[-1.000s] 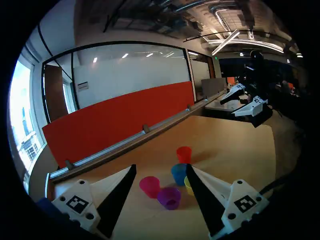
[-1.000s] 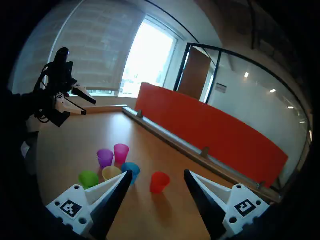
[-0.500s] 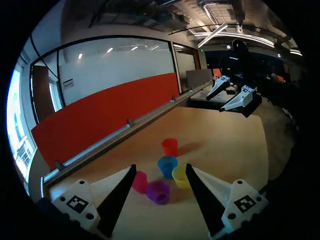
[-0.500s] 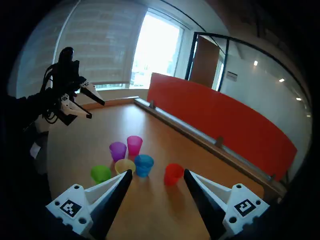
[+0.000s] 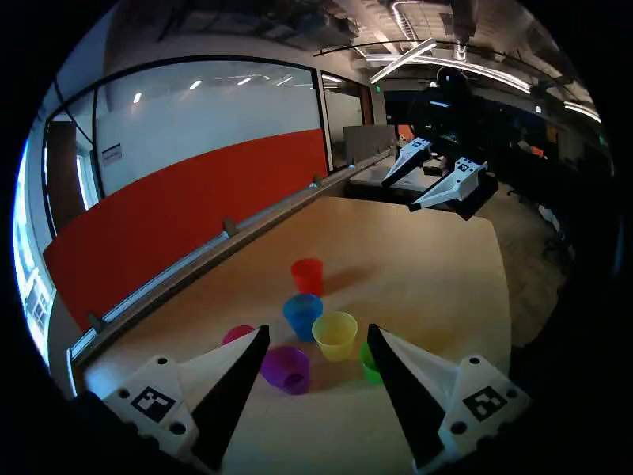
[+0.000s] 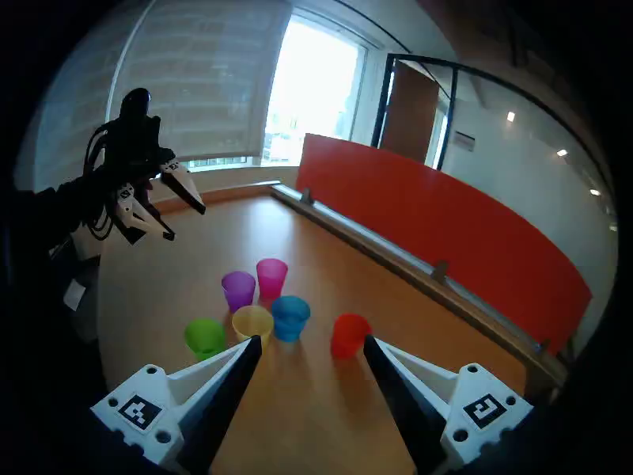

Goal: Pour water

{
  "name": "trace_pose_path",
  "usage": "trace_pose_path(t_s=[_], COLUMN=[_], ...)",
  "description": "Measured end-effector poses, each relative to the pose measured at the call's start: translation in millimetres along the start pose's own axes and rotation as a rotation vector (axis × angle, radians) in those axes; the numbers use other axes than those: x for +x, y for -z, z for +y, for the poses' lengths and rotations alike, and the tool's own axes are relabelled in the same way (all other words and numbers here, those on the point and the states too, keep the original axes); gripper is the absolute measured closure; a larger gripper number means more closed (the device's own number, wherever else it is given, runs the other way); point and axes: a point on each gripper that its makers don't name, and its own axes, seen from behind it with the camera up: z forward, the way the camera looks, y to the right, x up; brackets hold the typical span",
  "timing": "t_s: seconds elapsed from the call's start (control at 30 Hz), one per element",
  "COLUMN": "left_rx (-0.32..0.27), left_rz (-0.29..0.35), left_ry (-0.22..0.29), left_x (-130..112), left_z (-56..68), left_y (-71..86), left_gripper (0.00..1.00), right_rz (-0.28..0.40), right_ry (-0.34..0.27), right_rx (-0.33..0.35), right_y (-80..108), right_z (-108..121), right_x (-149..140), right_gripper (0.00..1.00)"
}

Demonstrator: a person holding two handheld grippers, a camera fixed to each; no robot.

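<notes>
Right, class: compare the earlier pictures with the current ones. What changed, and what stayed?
The left gripper swung so it now centres on the blue cup and yellow cup rather than the pink cup and purple cup; the green cup entered its view. The right gripper turned slightly, so the cups sit farther right in its view. Nothing was grasped: both stay open, cups unmoved.
</notes>
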Motion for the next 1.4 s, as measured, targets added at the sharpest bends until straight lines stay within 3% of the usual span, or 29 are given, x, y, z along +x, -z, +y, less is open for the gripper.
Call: trace_pose_path(t_s=[0.2,0.6,0.9,1.4], left_rx=[-0.042,-0.118,-0.138,-0.188], left_rz=[-0.011,-0.059,-0.076,-0.136], left_ry=[0.039,-0.005,0.002,-0.017], left_x=[-4.4,-24.5,-35.8,-71.1], left_z=[6.6,30.6,34.9,56.3], left_y=[-1.4,-9.3,-17.4,-39.2], left_gripper=[0.09,0.08,0.09,0.08], right_rz=[-0.001,-0.011,-0.018,-0.027], right_ry=[-0.013,-0.023,-0.026,-0.021], right_rx=[0.003,0.006,0.008,0.013], right_y=[-0.4,-7.3,-14.7,-24.1], right_z=[0.6,6.1,8.4,11.0], right_x=[-0.7,-5.2,-8.2,-14.3], right_gripper=[0.00,0.00,0.00,0.00])
